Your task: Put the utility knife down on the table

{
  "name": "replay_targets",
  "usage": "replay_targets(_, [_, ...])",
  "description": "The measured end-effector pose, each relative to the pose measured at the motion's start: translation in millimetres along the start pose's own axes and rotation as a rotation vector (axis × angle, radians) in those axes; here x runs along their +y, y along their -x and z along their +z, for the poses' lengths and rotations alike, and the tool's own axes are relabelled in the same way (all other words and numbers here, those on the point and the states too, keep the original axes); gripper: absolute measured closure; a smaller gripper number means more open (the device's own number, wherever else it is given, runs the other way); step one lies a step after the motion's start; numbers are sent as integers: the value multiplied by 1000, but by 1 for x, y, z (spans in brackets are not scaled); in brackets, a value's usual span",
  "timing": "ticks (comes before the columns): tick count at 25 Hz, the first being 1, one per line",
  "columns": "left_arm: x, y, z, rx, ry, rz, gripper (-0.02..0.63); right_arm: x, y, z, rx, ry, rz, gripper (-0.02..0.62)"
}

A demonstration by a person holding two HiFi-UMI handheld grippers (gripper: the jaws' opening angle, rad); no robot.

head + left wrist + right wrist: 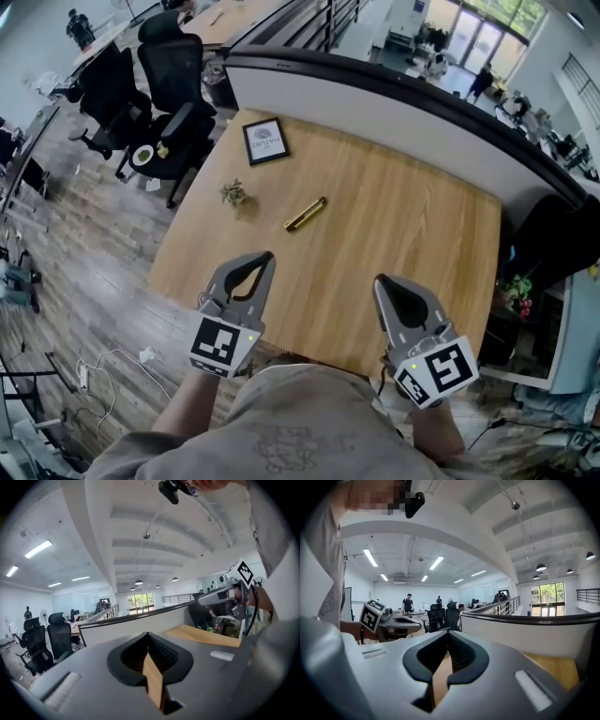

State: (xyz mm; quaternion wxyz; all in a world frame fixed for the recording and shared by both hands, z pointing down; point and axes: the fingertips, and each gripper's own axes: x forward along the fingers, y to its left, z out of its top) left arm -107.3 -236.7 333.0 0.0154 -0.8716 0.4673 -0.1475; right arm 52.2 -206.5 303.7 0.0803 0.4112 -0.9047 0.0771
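**Knife's already on the worktop, both grippers empty**

The utility knife lies flat near the middle of the worktop, a bit toward the left edge. Its long axis runs diagonally, near-left to far-right. Both grippers hang over the near edge, well apart from it. The left gripper is the nearer one, with the knife ahead and slightly right. The right gripper has it ahead-left. Both sets of jaws are pressed together on nothing. Looks done to me.
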Motion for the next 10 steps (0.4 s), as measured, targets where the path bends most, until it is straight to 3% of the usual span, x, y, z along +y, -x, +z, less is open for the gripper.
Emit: replay_targets(10, [13, 7, 3, -5, -39, 8, 604, 9, -8, 1, -5, 7, -10, 584])
